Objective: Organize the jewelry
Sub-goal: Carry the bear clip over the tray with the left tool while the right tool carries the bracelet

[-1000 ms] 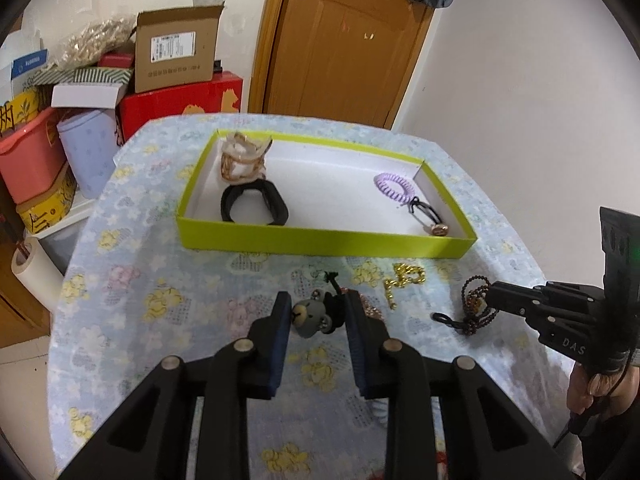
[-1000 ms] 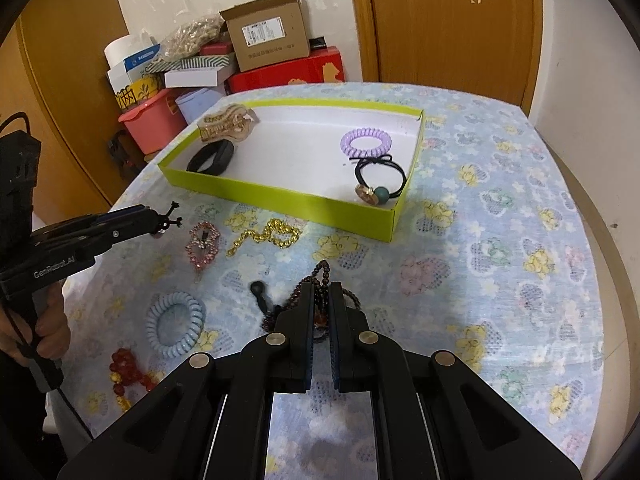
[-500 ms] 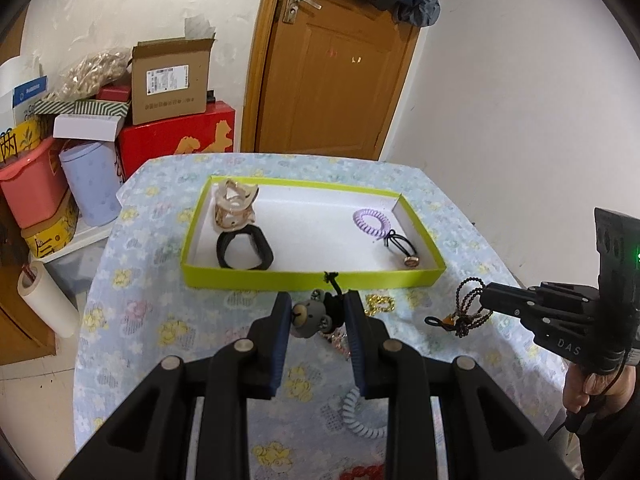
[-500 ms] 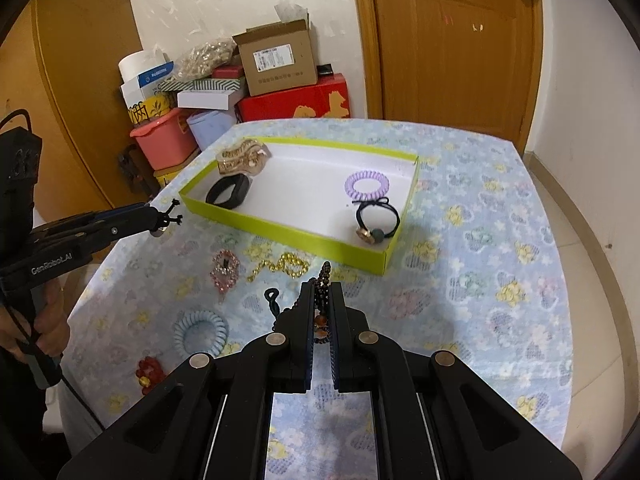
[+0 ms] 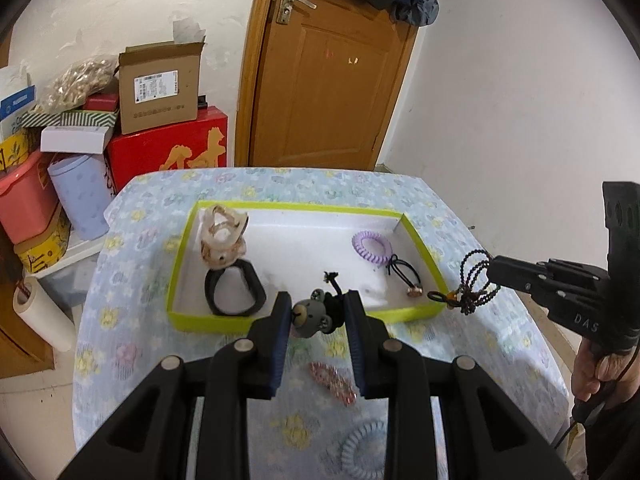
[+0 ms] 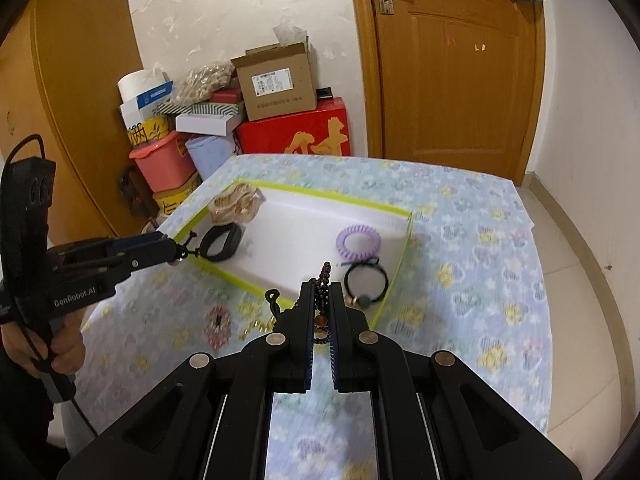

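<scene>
My left gripper [image 5: 318,300] is shut on a grey bear hair tie [image 5: 310,316] and holds it in the air over the near wall of the yellow-green tray [image 5: 280,322]. My right gripper [image 6: 322,286] is shut on a dark beaded bracelet [image 6: 323,280], which hangs from it beside the tray's right end in the left wrist view [image 5: 474,282]. In the tray lie a beige claw clip [image 5: 222,240], a black band [image 5: 232,290], a purple coil tie [image 5: 372,246] and a black hair tie with a bead [image 5: 404,274].
On the flowered tablecloth [image 6: 460,248] in front of the tray lie a pink rhinestone clip [image 5: 334,382], a blue coil tie [image 5: 364,446] and a gold chain [image 6: 256,326]. Boxes and bins [image 5: 132,120] stand beyond the table's far left. A wooden door [image 5: 324,72] is behind.
Both grippers have risen from the table with their items and moved toward the tray. The bracelet has left the cloth and hangs from the right gripper.
</scene>
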Demonstrator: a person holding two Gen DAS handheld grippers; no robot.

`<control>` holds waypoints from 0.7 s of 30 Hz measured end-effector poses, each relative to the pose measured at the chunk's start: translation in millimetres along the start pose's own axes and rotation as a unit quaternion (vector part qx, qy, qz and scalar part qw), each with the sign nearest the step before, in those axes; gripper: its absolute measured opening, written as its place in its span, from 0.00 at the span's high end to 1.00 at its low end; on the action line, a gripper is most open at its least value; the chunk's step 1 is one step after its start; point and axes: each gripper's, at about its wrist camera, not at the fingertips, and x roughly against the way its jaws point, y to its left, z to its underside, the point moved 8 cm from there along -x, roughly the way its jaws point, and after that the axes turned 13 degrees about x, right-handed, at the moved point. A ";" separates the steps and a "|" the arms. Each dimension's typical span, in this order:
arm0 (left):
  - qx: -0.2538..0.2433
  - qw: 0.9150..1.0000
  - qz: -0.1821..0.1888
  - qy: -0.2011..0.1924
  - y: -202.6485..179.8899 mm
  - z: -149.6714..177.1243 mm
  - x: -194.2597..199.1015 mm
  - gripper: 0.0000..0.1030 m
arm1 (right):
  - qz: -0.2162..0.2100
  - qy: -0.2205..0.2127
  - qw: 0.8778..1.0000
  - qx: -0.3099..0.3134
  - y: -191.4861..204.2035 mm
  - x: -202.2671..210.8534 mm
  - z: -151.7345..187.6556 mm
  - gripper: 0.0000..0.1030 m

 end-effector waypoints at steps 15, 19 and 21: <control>-0.005 1.000 -0.001 0.014 -2.8 -28.4 -57.9 0.73 | -0.003 0.016 1.000 -0.019 -35.5 -57.5 -21.5 0.94; -0.006 1.000 -0.004 0.024 -0.5 -25.9 -72.8 0.73 | 0.000 0.024 0.999 -0.025 -47.2 -75.5 -23.3 0.94; -0.008 0.999 -0.007 0.030 0.9 -23.6 -80.8 0.73 | 0.003 0.029 0.999 -0.028 -53.4 -84.2 -23.4 0.94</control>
